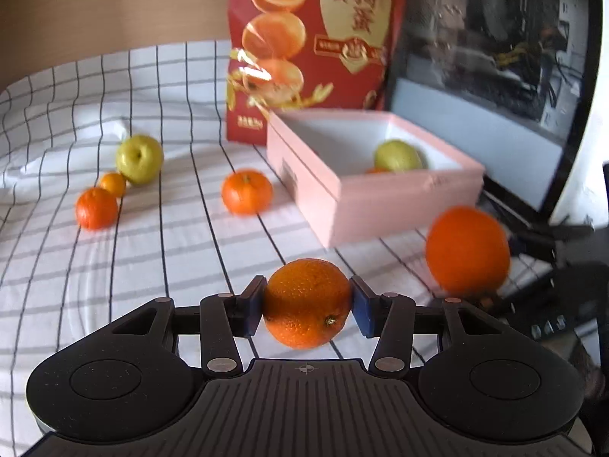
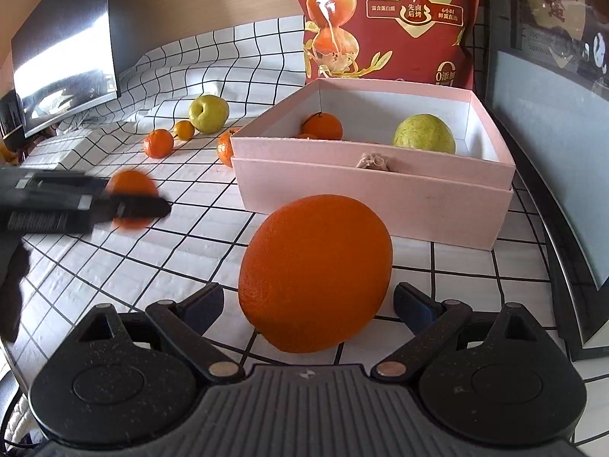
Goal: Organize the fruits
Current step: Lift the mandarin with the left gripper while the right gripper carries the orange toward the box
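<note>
Pink cardboard makes the natural landmark: the open pink box (image 2: 373, 186) sits on the checked cloth (image 1: 114, 266) covering the table, its mouth facing up so fruit can be dropped in from above. Behind the box a tall red snack bag (image 1: 308, 45) stands upright, and it appears to be only a backdrop, not part of the sorting.

Inside the box, against its far wall, lie a green pear (image 2: 424, 133) and a small tangerine (image 2: 321, 126), so the job looks partly done.

Just in front of the box's near wall, the big orange (image 2: 316, 274) rests on the cloth between the fingers of the right tool (image 2: 308, 304). That tool is spread wide, its pads clear of the peel on both sides, probably lined up for a grasp not yet made.

Left of the box and nearer the camera, the left tool (image 1: 307, 304) pinches a mandarin (image 1: 307, 302), pads pressed on its two sides and the fruit lifted off the cloth, likely for carrying to the box.

Beside the box's left corner sits a lone mandarin (image 1: 246, 191). Well left of the box cluster a green apple (image 1: 139, 158), a second loose mandarin (image 1: 96, 208) and a tiny kumquat-sized orange (image 1: 113, 184), all waiting on the cloth.
</note>
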The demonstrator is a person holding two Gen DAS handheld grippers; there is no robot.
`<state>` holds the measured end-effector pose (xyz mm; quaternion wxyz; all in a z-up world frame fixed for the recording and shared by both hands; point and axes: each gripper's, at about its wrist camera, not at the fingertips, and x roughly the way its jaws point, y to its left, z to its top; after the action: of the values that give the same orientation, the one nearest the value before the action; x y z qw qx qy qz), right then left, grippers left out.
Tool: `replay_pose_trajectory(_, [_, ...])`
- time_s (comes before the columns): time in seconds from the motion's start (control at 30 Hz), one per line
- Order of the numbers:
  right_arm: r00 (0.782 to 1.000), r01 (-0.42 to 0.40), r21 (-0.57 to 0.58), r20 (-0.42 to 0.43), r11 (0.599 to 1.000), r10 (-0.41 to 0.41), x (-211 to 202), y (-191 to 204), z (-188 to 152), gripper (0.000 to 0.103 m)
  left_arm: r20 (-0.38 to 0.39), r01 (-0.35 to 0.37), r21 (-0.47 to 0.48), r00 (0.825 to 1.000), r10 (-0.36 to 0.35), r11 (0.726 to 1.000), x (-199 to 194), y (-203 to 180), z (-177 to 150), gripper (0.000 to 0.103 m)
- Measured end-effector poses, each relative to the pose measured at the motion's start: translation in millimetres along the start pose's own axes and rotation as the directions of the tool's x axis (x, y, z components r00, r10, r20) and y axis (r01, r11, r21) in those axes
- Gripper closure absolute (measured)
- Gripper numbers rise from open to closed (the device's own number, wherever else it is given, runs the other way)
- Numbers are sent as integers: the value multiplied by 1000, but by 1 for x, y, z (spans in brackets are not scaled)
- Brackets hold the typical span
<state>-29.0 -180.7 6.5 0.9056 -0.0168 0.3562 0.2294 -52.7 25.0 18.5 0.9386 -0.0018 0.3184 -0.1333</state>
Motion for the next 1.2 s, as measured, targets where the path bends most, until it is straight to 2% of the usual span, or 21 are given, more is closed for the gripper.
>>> replay_pose_trajectory(0.13, [1000, 21, -39, -18, 999, -22, 3, 6, 1, 4, -23, -28, 11, 999, 28, 1000, 4, -8, -9, 50])
replay_pose_trajectory(0.33, [997, 50, -80, -47, 996, -53, 9, 10, 2, 0, 1, -71, 50, 997, 71, 996, 10, -15, -12, 50])
replay_pose_trajectory(0.47, [997, 45, -86, -58, 995, -50, 10, 9, 3, 0, -13, -23, -7, 1000, 23, 1000, 17, -8, -12, 49])
replay_pose_trajectory(0.73, [995, 88, -60, -47, 994, -90, 5, 16, -3, 0, 0, -32, -34, 999, 32, 999, 18, -8, -11, 51])
replay_pose_trajectory(0.9, [995, 85, -62, -40, 994, -88, 3, 17, -6, 0, 10, -19, -55, 1000, 20, 998, 19, -5, -11, 51])
replay_pose_trajectory(1.13, [997, 15, -111, -72, 994, -23, 2, 14, -3, 0, 8, -25, -47, 1000, 25, 999, 20, -5, -11, 51])
replay_pose_trajectory(1.2, [997, 4, -95, -80, 995, -12, 1, 12, -1, 0, 8, -24, -48, 1000, 25, 999, 20, -5, -11, 51])
